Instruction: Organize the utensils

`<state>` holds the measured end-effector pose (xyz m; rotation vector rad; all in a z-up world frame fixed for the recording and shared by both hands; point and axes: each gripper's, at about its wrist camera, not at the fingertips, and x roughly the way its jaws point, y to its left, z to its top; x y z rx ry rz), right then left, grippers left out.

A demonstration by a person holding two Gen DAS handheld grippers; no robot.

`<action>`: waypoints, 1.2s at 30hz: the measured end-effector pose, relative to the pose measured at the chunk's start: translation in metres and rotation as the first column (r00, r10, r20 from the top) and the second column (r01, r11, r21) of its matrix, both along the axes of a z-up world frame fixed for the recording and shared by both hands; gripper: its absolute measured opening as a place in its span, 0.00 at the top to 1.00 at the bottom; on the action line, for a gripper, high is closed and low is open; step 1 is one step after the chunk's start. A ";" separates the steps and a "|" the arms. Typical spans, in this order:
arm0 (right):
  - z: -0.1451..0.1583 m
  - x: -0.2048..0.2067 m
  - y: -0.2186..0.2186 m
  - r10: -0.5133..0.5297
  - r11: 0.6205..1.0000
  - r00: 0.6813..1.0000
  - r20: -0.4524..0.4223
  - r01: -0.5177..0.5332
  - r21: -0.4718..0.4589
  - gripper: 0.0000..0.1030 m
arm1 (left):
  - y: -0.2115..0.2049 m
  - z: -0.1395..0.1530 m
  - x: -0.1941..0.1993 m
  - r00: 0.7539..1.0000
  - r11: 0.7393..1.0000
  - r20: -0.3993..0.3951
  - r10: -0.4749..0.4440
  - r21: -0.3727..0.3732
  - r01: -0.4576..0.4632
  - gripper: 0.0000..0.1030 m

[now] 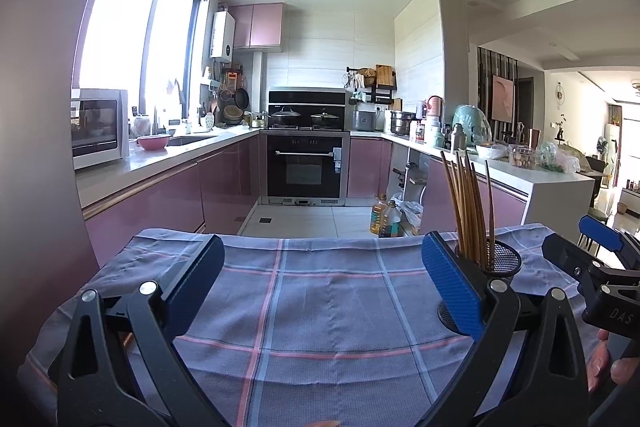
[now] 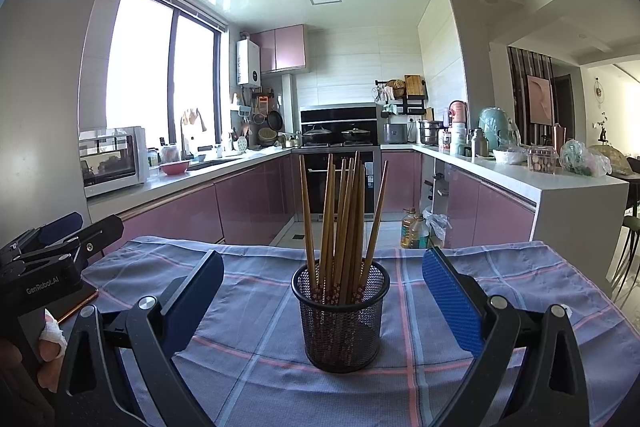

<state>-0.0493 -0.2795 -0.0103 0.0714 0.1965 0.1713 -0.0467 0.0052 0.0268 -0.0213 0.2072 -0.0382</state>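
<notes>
Chopsticks (image 2: pixel 340 227), a bundle of brown wooden sticks, stand upright and slightly fanned in a black mesh holder (image 2: pixel 340 319). The holder rests on a table draped with a blue plaid cloth (image 2: pixel 248 379) crossed by pink and pale stripes; it sits near the middle of the cloth's width in the right wrist view, set back from the far edge.

Right gripper (image 2: pixel 322 303): fingers spread wide, one on each side of the holder and apart from it, gripping nothing.

Left gripper (image 1: pixel 320 283): fingers likewise spread wide over bare cloth, gripping nothing. In this view the holder (image 1: pixel 502 261) and chopsticks (image 1: pixel 468 203) appear partly behind the blue-padded right finger (image 1: pixel 452 283), toward the table's far right corner.

A phone-like flat object with an orange rim (image 2: pixel 78 303) lies at the cloth's left edge, beside the left gripper's body.

Background: pink kitchen cabinets (image 2: pixel 248 203), a built-in oven (image 1: pixel 306 167), a white microwave (image 1: pixel 98 127) on the left-hand counter, and oil bottles (image 2: pixel 414 229) on the floor.
</notes>
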 end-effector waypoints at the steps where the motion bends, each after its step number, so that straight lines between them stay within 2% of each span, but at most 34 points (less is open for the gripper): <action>1: 0.000 0.000 0.000 0.002 1.000 1.000 0.000 -0.002 0.002 0.07 | 0.000 0.000 -0.001 1.000 1.000 0.000 0.001 0.000 -0.001 0.06; 36: 0.001 0.002 0.001 0.002 1.000 1.000 0.007 -0.002 0.003 0.07 | 0.001 -0.001 -0.002 1.000 1.000 -0.001 0.000 -0.005 0.000 0.06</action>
